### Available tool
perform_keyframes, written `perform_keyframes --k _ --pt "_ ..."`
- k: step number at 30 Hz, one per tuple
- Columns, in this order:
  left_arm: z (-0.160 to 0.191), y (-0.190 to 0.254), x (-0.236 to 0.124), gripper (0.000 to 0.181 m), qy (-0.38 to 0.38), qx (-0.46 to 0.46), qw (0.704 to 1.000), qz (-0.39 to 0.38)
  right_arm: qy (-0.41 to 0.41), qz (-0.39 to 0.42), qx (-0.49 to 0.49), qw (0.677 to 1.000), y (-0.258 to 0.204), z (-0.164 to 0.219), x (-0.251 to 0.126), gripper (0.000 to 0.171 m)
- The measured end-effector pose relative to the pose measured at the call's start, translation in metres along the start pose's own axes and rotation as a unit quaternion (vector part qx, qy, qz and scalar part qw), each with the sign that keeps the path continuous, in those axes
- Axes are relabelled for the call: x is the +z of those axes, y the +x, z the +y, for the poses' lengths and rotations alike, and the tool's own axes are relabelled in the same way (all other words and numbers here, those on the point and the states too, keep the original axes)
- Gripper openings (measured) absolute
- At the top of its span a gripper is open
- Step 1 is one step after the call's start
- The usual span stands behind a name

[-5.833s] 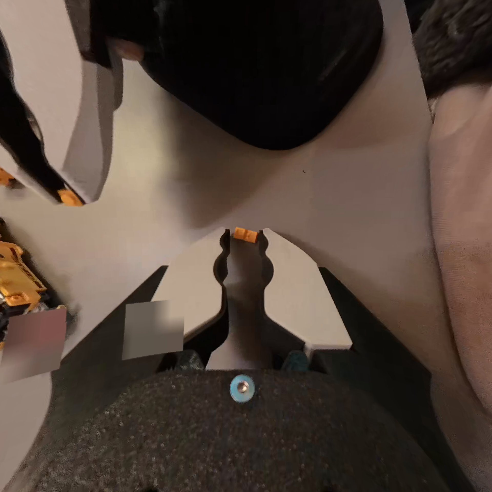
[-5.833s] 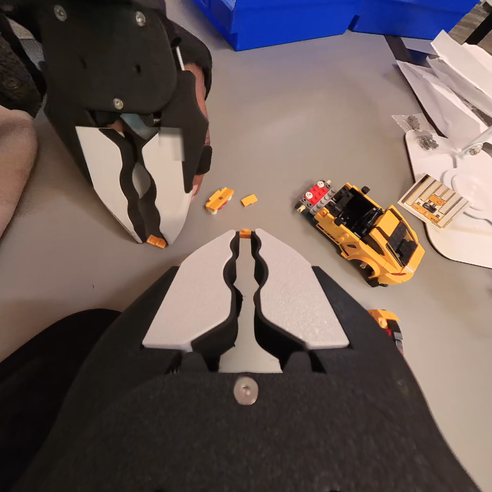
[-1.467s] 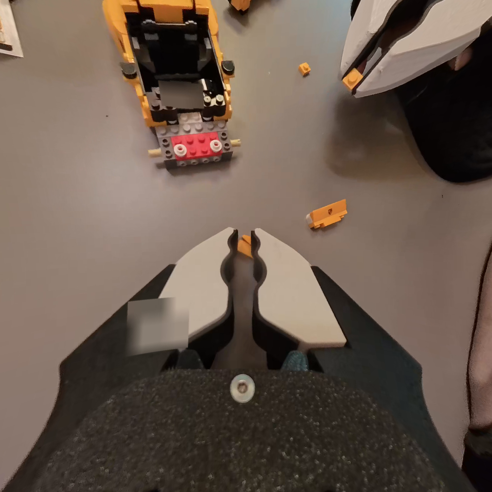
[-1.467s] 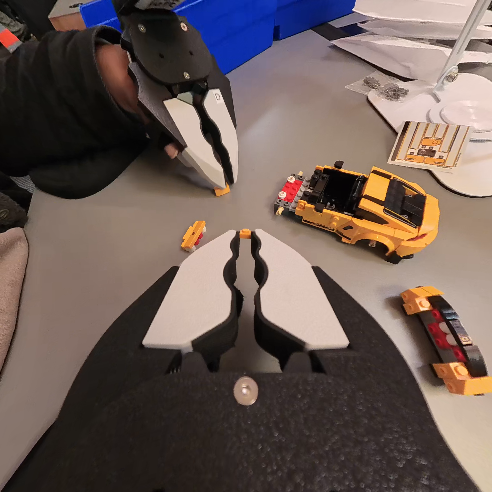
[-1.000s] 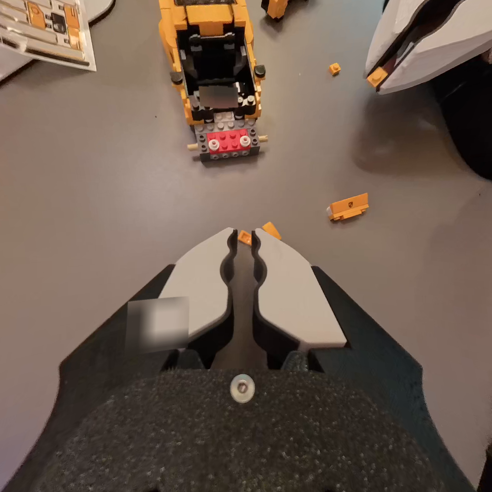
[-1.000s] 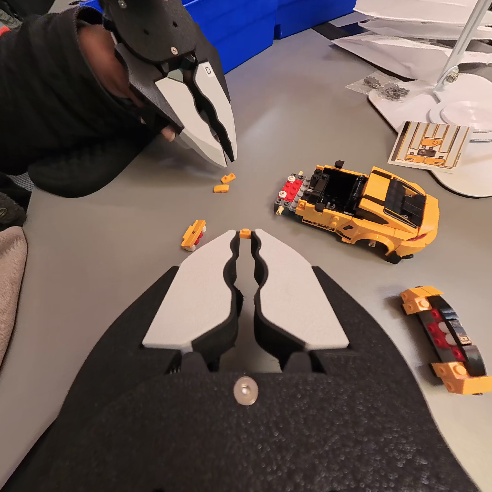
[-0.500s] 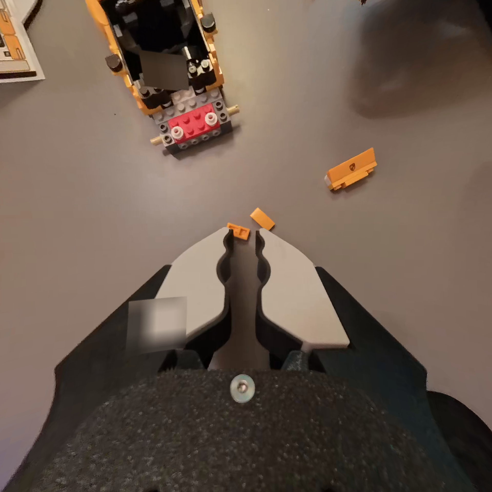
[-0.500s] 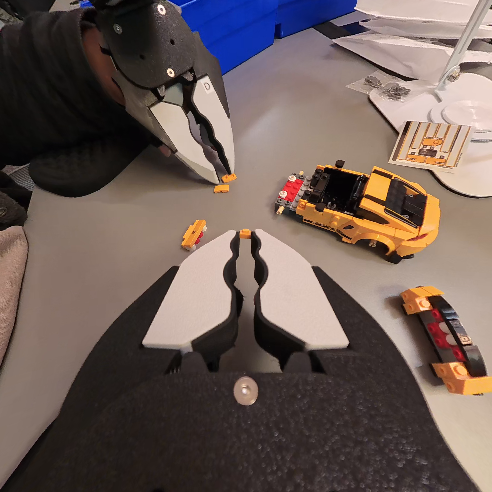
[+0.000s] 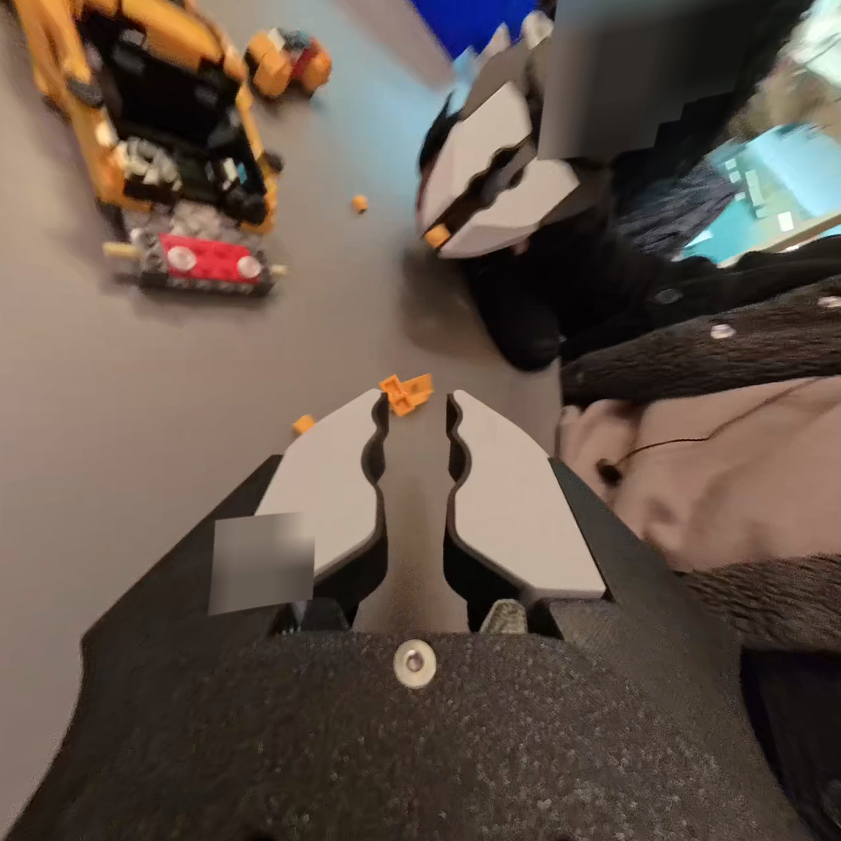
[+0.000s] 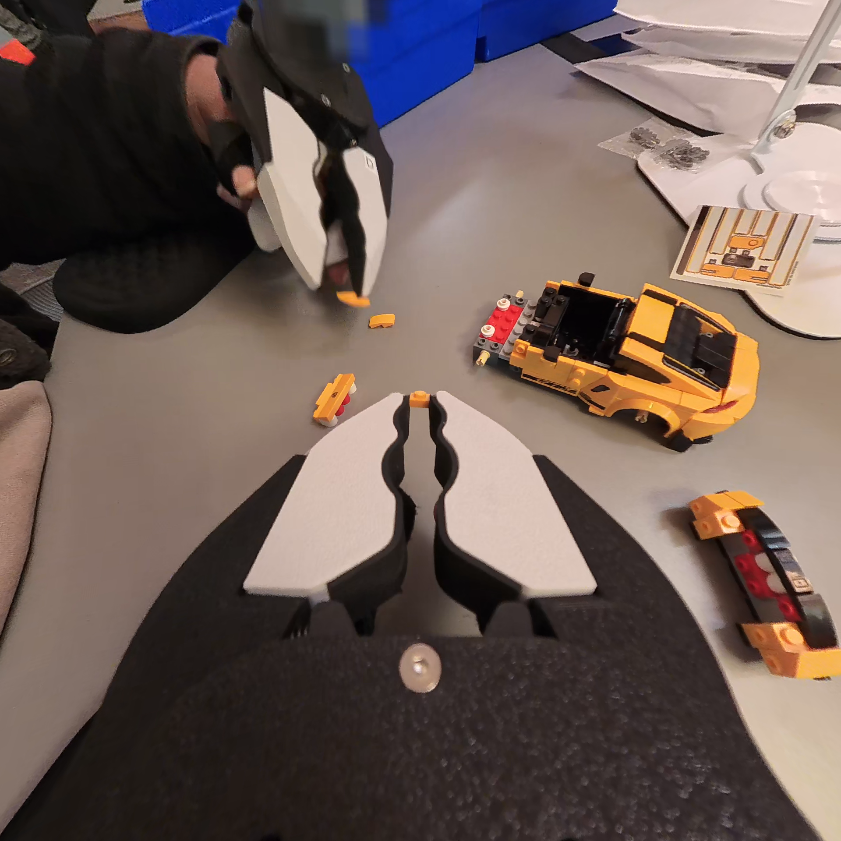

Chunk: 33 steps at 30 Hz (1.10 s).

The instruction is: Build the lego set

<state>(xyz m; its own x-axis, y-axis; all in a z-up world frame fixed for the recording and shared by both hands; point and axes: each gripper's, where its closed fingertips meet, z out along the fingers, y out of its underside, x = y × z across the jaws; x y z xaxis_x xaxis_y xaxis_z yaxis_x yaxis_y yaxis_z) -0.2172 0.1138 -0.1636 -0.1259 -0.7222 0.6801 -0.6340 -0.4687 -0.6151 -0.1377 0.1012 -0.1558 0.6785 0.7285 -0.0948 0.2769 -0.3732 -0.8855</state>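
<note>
My left gripper (image 9: 415, 398) is open over the grey table, and a small orange bracket piece (image 9: 401, 397) lies at the tip of its left finger. The right wrist view shows it (image 10: 341, 289) tilted down over that piece (image 10: 352, 299). My right gripper (image 10: 419, 407) is shut on a tiny orange stud piece (image 10: 419, 399), held just above the table; it also shows in the left wrist view (image 9: 434, 239). The yellow lego car (image 10: 637, 364) stands to the right with its red and grey rear plates bare.
A curved orange piece (image 10: 381, 321) and a small orange sub-assembly (image 10: 334, 400) lie between the grippers. A bumper assembly (image 10: 769, 587) lies at the right. A sticker sheet (image 10: 742, 245), a white lamp base (image 10: 796, 195) and blue bins (image 10: 409, 54) stand farther back.
My left gripper has let go of its orange piece onto the table, opened wider and swung round toward the right gripper. The right gripper has stayed still, holding its stud piece.
</note>
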Motion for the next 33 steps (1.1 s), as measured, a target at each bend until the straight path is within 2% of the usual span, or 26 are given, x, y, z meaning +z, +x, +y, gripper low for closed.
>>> perform_keyframes --k 4,7,15,20,24,29,31,33 --pt "0.006 -0.029 0.0 0.023 -0.03 0.043 0.993 -0.106 0.001 -0.001 0.001 1.0 0.0 0.0 0.0 0.008" --pt "0.005 -0.048 -0.009 0.02 -0.049 0.098 0.975 -0.194 0.0 -0.001 0.0 1.0 0.0 0.0 0.0 0.008" --pt "0.015 -0.053 -0.029 0.016 -0.109 0.164 0.934 -0.299 -0.001 -0.002 -0.001 1.0 -0.001 0.0 0.0 0.008" --pt "0.036 -0.052 -0.036 0.016 -0.17 0.159 0.91 -0.342 -0.001 -0.002 -0.001 1.0 -0.001 0.0 0.0 0.008" --pt "0.04 -0.052 -0.034 0.013 -0.17 0.157 0.901 -0.367 -0.002 -0.001 -0.003 1.0 -0.001 0.001 0.001 0.008" --pt "0.037 -0.05 -0.028 0.0 -0.148 0.138 0.92 -0.336 -0.002 0.0 -0.009 1.0 -0.002 0.0 0.0 0.008" --pt "0.036 -0.048 -0.024 0.0 -0.13 0.121 0.933 -0.312 -0.004 0.002 -0.015 1.0 -0.003 0.0 0.0 0.008" --pt "0.033 -0.051 -0.025 0.0 -0.123 0.122 0.933 -0.316 -0.005 0.003 -0.02 1.0 -0.004 0.0 0.0 0.008"
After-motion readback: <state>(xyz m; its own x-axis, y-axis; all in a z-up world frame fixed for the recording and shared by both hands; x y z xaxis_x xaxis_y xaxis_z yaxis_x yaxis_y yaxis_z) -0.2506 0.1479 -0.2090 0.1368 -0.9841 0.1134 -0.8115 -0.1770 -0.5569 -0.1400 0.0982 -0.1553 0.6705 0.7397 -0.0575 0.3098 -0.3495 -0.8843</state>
